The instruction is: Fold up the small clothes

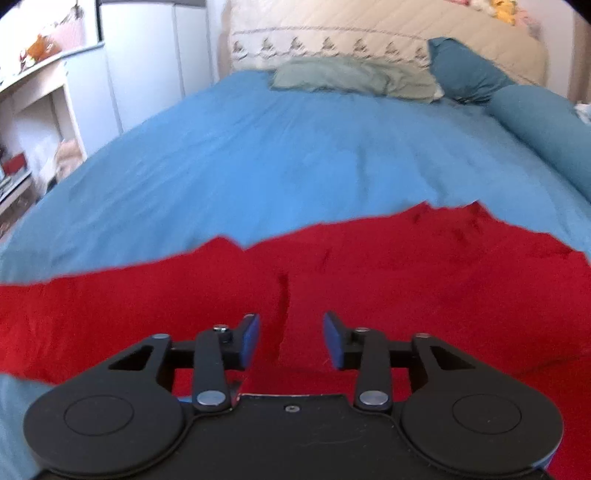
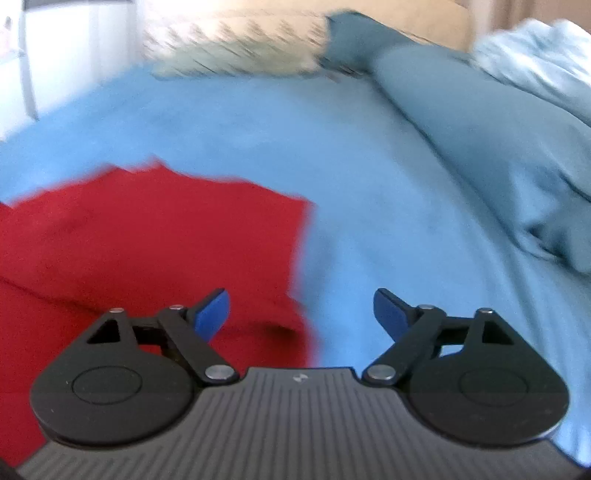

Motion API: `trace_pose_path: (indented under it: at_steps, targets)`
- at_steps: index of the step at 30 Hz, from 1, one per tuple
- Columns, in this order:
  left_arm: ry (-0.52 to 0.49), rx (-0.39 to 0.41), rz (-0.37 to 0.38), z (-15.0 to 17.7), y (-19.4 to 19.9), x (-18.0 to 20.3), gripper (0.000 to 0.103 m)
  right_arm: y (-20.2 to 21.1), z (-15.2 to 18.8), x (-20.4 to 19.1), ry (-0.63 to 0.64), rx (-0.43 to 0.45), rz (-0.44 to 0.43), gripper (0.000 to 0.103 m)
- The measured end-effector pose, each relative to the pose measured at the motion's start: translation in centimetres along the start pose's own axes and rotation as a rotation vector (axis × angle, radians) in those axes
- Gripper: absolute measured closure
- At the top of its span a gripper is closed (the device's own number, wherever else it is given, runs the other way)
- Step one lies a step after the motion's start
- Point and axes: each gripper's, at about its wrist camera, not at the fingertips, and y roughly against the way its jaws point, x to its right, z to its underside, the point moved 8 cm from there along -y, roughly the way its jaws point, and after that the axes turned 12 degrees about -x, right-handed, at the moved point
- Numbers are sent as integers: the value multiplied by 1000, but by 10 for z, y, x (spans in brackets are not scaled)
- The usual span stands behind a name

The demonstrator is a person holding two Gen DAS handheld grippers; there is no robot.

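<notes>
Red garment: a red garment (image 1: 369,280) is spread flat on the bed, filling the lower half of the left wrist view; a dark crease runs through it just ahead of the left gripper, and its far edge is ragged against the sheet.
Red garment, right view: the same cloth (image 2: 147,240) is seen at the left of the right wrist view, with one corner reaching toward the middle and folds near the gripper's left finger.
Blue sheet: a blue bed sheet (image 1: 277,158) is stretched across the mattress under the garment and beyond it on all visible sides.
Left gripper: the left gripper (image 1: 291,341) is held low over the red cloth; its blue pads stand partly apart, and nothing is pinched between them, only the cloth below being seen through the gap.
Right gripper: the right gripper (image 2: 301,314) is held over the garment's right edge, one pad above red cloth and the other above bare sheet; its jaws are spread wide and no cloth is gripped.
Head of bed: a grey-green bundle of cloth (image 1: 351,77) is laid at the far end, with a dark teal pillow (image 1: 469,74) beside it and a long teal bolster (image 1: 546,125) along the right side.
Backdrop: a cream quilted headboard (image 1: 388,26) is seen behind the pillows.
Sharpness: the right wrist view is blurred, so fine detail there cannot be told.
</notes>
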Motion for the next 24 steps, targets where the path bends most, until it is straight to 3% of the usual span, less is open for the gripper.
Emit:
trace_pose_path:
  at_steps: [2, 4, 7, 10, 14, 16, 18, 23, 24]
  targets:
    - [-29, 8, 36, -7, -4, 13, 54, -14, -7, -23, 0, -16, -67, 1]
    - [-51, 1, 54, -12, -14, 25, 54, -34, -5, -30, -33, -49, -70, 1]
    - [-49, -22, 78, -14, -31, 34, 55, -63, 18, -12, -139, -142, -45, 3]
    - [-33, -53, 97, -12, -43, 36, 55, -51, 22, -8, -159, -124, -75, 2]
    - [-37, -74, 91, -8, -50, 37, 54, -42, -10, -25, -103, -56, -97, 0]
    - [-34, -85, 83, -3, -52, 36, 44, -55, -33, -38, -70, -47, -87, 0]
    - [-22, -92, 90, -1, -55, 37, 42, -78, -55, -43, -56, -57, -71, 0]
    - [-18, -90, 80, -2, -58, 38, 42, -131, -78, -23, -152, -124, -6, 1]
    - [-21, -88, 79, -2, -58, 39, 41, -136, -78, -16, -186, -121, -30, 0]
